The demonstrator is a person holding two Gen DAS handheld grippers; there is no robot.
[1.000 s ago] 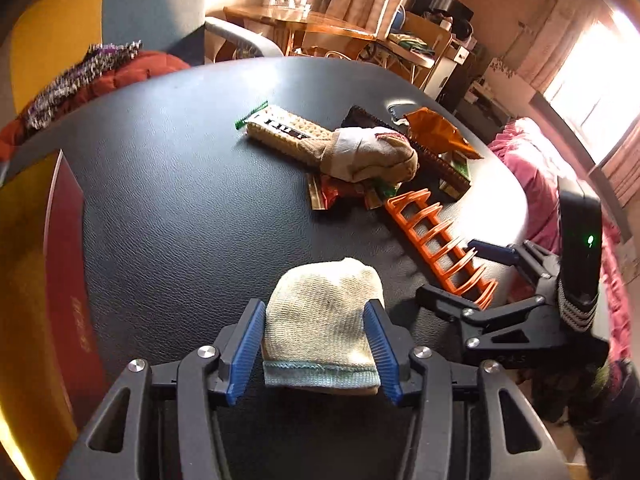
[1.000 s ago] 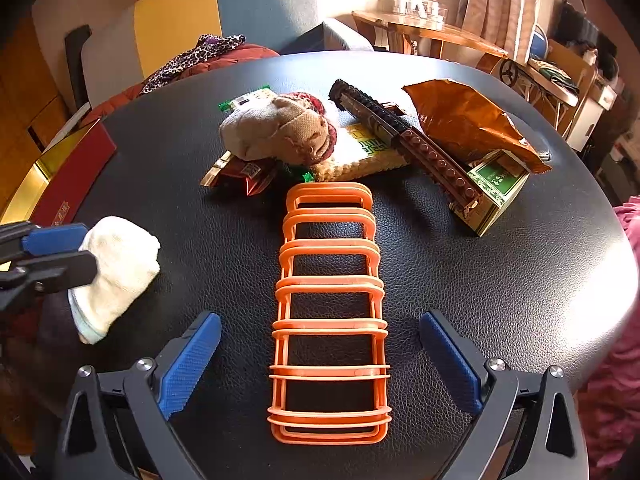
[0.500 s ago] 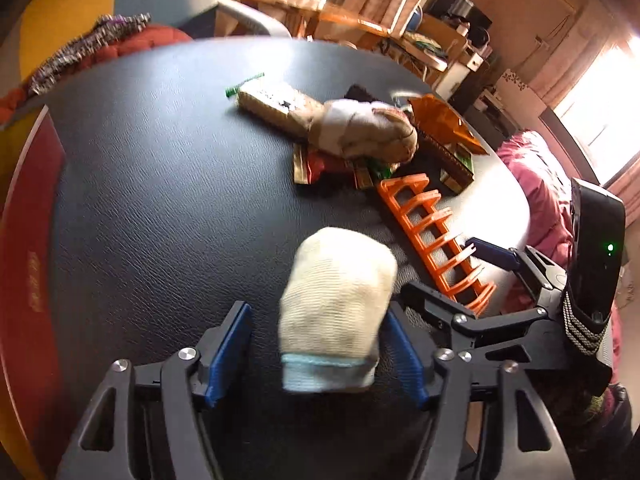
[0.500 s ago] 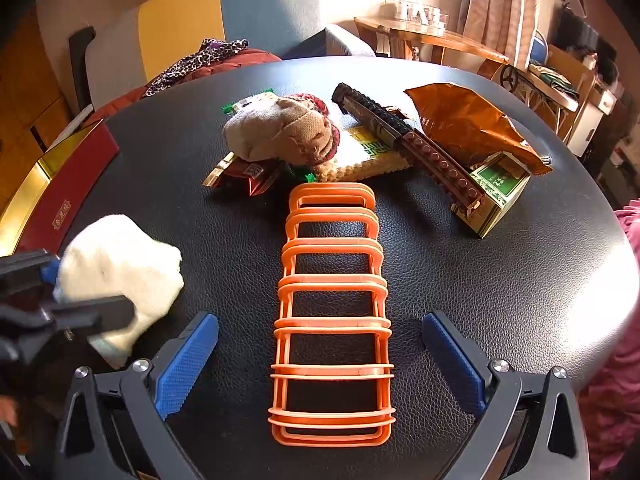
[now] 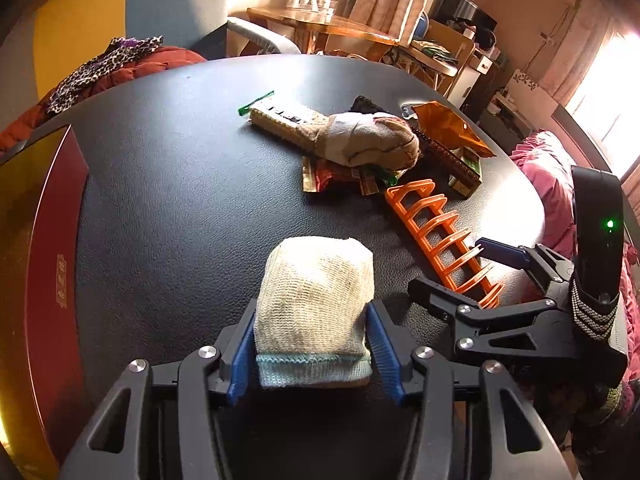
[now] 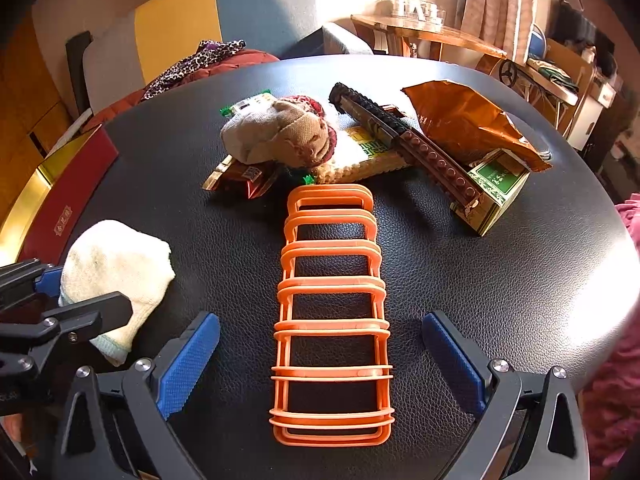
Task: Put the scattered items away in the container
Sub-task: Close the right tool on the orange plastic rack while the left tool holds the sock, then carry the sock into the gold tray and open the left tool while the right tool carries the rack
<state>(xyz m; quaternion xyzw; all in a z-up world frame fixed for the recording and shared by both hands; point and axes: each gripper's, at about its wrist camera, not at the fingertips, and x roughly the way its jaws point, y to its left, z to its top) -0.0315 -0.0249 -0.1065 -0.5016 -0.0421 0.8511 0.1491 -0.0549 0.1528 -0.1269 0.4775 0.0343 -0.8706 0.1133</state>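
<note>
At the far left sits the red box (image 5: 52, 280), likely the container. The left gripper (image 5: 312, 344) let the white sock (image 5: 316, 300) go a moment ago and is now closing on it again; the sock leans up off the black table (image 5: 180, 200). It seems a better hold before carrying. The right gripper (image 6: 320, 360) stays wide open over the orange rack (image 6: 332, 312), holding nothing.

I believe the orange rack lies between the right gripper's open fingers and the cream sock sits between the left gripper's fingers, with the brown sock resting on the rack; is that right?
Not quite: the brown sock rests on the snack packets beyond the orange rack, not on it, as the right wrist view shows. The rest holds: the right gripper straddles the rack, and the left gripper is closing around the cream sock.
</note>
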